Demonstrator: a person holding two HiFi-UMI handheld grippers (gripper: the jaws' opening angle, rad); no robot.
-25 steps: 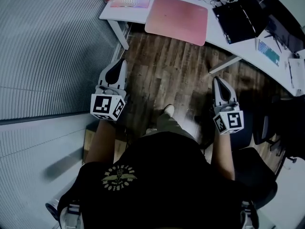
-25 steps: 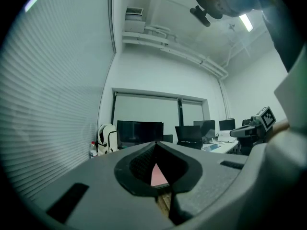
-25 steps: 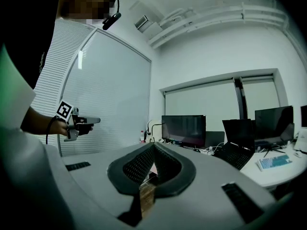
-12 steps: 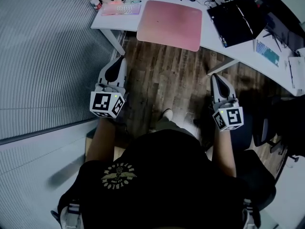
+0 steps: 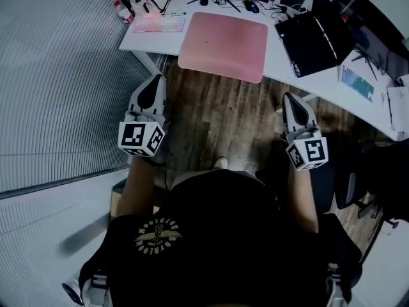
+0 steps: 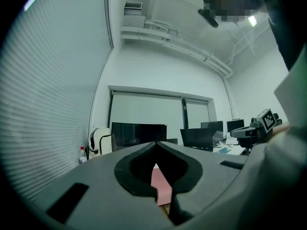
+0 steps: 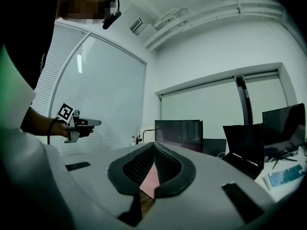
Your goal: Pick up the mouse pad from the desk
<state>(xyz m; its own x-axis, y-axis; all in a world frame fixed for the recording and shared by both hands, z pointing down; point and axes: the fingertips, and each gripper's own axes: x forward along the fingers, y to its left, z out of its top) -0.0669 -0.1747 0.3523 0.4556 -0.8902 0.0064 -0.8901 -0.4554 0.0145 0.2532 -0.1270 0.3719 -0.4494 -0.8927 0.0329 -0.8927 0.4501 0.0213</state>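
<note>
- Underfoot, wooden floor (image 5: 223, 120) fills the gap between the person and the white bench (image 5: 150, 41).
- Pink mouse pad (image 5: 223, 45) lies flat on the bench, its near edge at the bench's front, between a keyboard (image 5: 158, 24) and an open black laptop (image 5: 316, 34).
- Left gripper (image 5: 155, 82) and right gripper (image 5: 291, 100) hover over the floor, short of the pad, fingers clenched on nothing.

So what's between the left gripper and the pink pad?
Just bare wood floor. In the head view the left gripper, shut and empty, hangs short of the desk where the pad lies.
</note>
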